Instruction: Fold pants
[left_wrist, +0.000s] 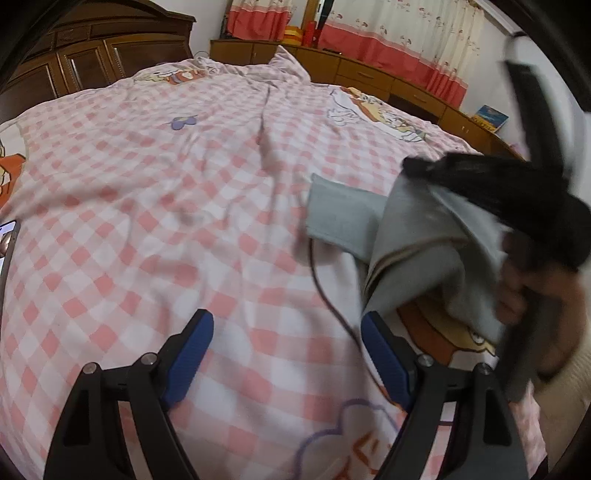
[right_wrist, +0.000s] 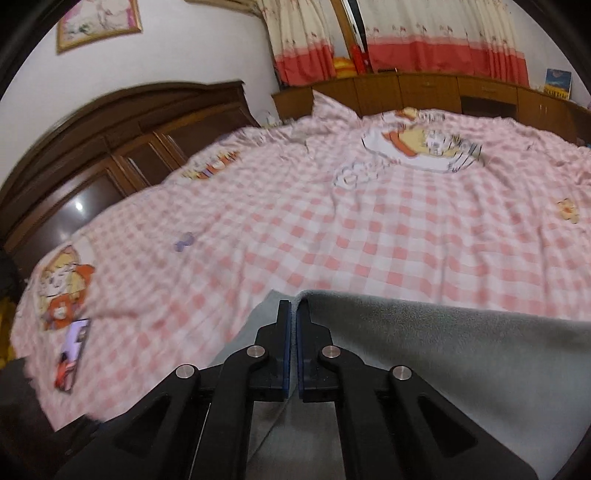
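The grey pants (left_wrist: 354, 221) lie on the right of the pink checked bed cover (left_wrist: 147, 184), one part lifted off it. In the left wrist view my right gripper (left_wrist: 417, 166) is a blurred black shape holding that raised part, with a hand (left_wrist: 528, 291) behind it. The right wrist view shows my right gripper (right_wrist: 293, 308) shut, a fold of the pants (right_wrist: 443, 350) pinched between its blue pads. My left gripper (left_wrist: 288, 350) stands open above the cover, left of the pants, nothing between its fingers.
A thin dark cord (left_wrist: 325, 288) runs over the cover beside the pants. A phone (right_wrist: 72, 350) lies near the bed's left edge. A dark wooden headboard (right_wrist: 110, 147) and low wooden cabinets (right_wrist: 443, 88) border the bed, with curtains behind.
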